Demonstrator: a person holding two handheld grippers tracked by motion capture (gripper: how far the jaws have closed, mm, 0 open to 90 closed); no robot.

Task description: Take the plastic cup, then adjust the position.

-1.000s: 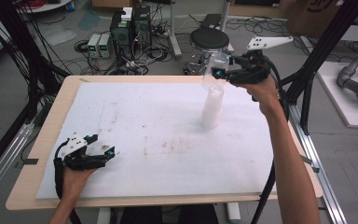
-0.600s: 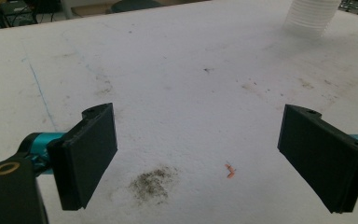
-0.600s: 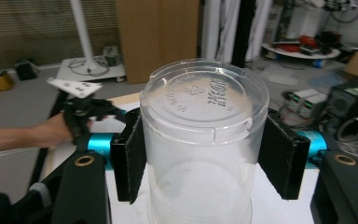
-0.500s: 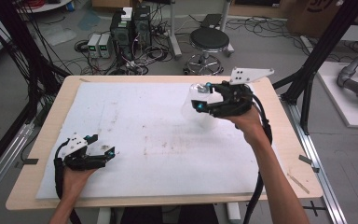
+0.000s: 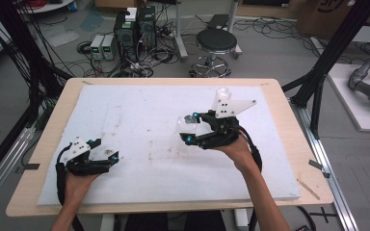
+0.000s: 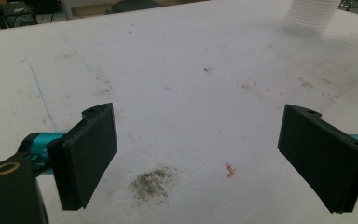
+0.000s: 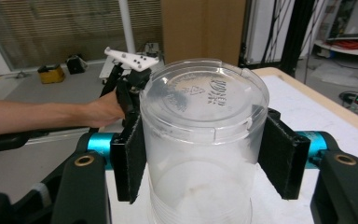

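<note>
Bench (image 5: 279, 91) first: pale wood rim, and over nearly all of it a white foam-like sheet (image 5: 139, 110), matte and grainy, scuffed with grey smudges. Up close in the left gripper view that sheet carries a dark sooty patch (image 6: 151, 183) and a tiny orange fleck (image 6: 229, 171) between the jaws.

Next down, the right tool (image 5: 191, 129), lifted above the sheet's middle, a grey three-cornered plate (image 5: 231, 103) on top. Its flat black pads are clamped on a clear plastic cup (image 7: 203, 140), a round, slightly frosted tumbler gripped on both sides, base toward the camera, with moulded lettering on the base too soft to read. From the high view the cup (image 5: 189, 124) is just a glassy blur at the tool's tip, its lower part hidden behind the jaws.

Left tool (image 5: 108, 157) sits low at the sheet's near left corner, jaws spread wide, nothing between them but bare sheet; its rectangular black pads (image 6: 93, 154) look ridged.

Far off on the sheet, a ribbed white stack of cups (image 6: 310, 16), cut off by the frame's top edge in the left gripper view.
</note>
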